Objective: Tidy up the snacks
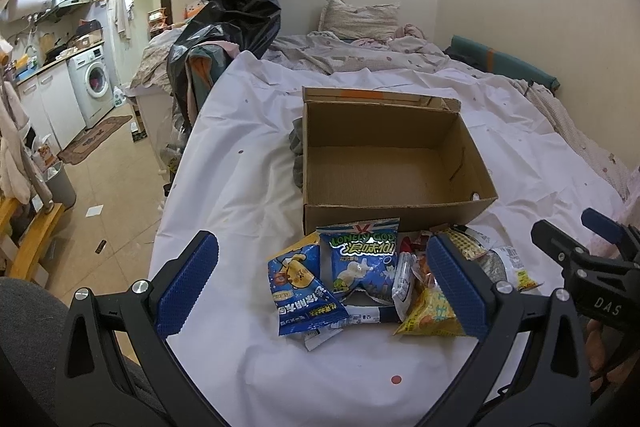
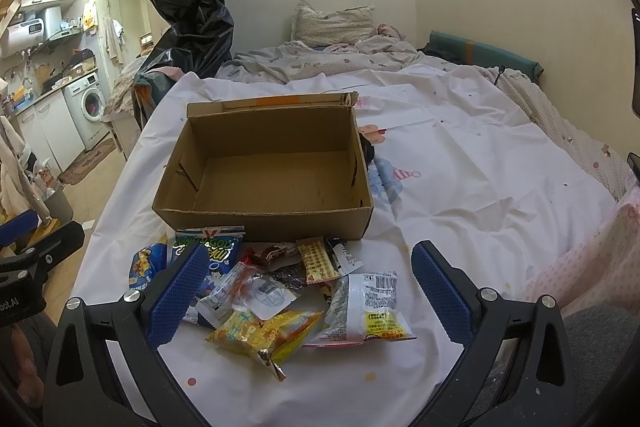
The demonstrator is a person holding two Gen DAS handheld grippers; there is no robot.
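White bedsheet [image 1: 248,155] holds cardboard box [image 1: 384,215] and snack packets [image 2: 280,291].

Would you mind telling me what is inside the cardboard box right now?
The cardboard box holds nothing visible: only its bare corrugated floor shows. The strip behind its near wall is hidden in both views.

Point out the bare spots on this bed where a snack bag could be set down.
The cardboard box is empty inside. The white sheet lies bare to the right of the box, out to the rumpled quilt. A smaller bare strip lies nearer than the snack pile, between the open fingers. It is crowded just in front of the box, where packets overlap.
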